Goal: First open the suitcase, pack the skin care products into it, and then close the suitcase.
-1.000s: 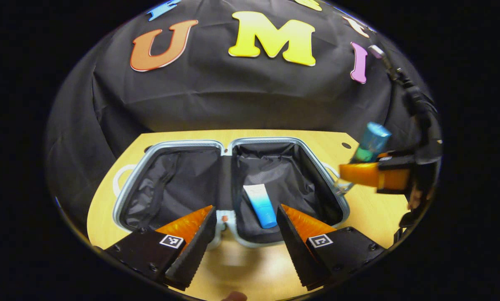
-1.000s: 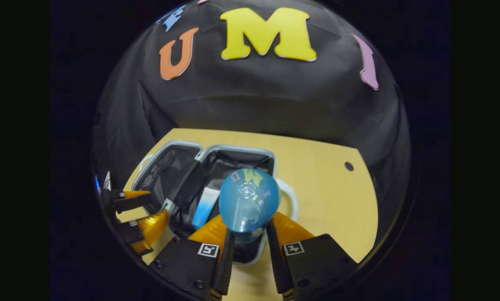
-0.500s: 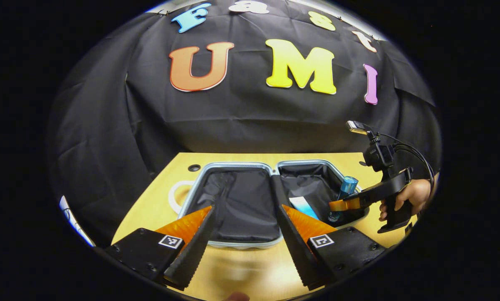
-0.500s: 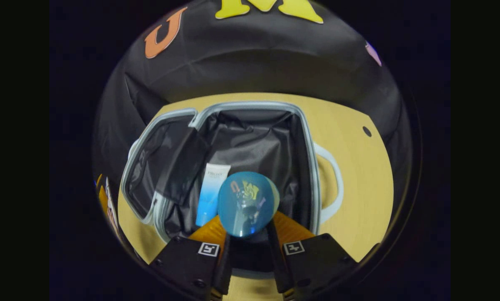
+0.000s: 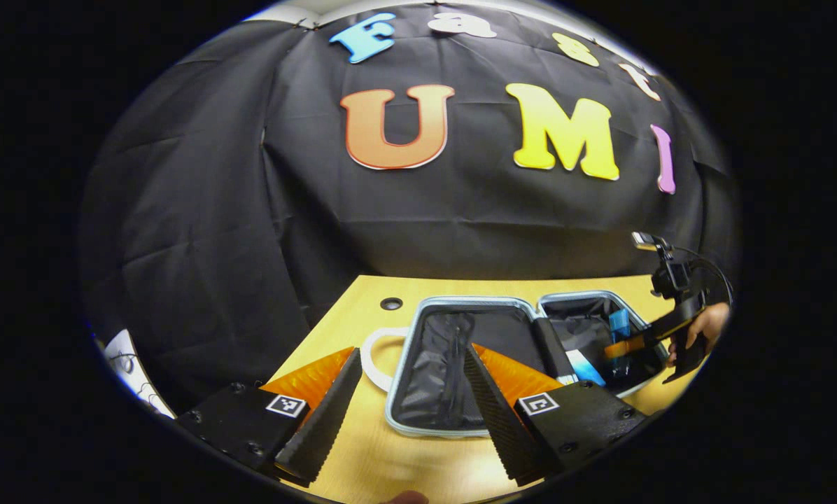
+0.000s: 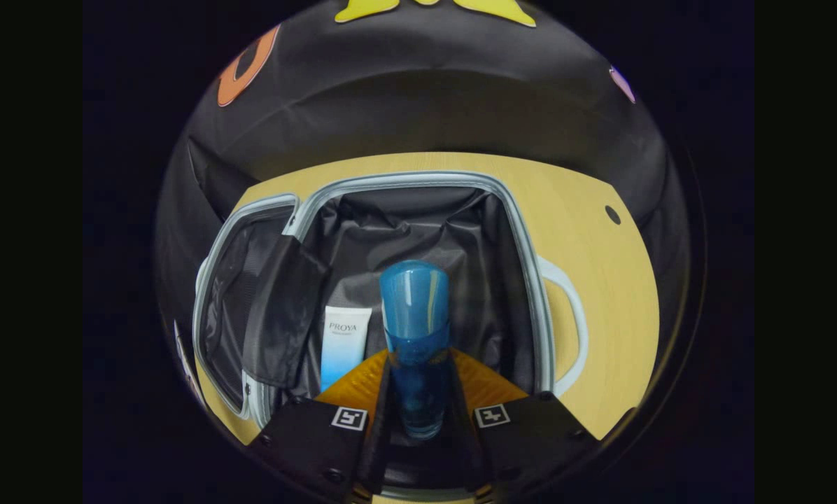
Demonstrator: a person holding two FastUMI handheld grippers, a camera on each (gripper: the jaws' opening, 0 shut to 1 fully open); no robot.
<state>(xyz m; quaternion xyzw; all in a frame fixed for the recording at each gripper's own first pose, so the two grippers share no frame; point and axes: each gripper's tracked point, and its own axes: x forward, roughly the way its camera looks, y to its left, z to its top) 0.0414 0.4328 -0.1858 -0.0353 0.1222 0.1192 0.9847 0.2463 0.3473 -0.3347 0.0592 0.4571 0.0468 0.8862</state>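
Note:
The open suitcase lies flat on the wooden table, both black-lined halves up. In the right gripper view my right gripper is shut on a blue bottle, held low inside the right half. A white-and-blue tube lies on the lining just left of the bottle. In the left gripper view my left gripper is open and holds nothing, above the table's front by the suitcase's left half. Farther right there, the right gripper with its hand holds the bottle in the right half.
White handles stick out on both outer sides of the suitcase. The table has a small round hole near each back corner. The black cloth wall stands right behind the table.
The right gripper has lowered the blue bottle into the right half and tipped it toward lying down. The left gripper has swung left, away from the suitcase's middle, still open.

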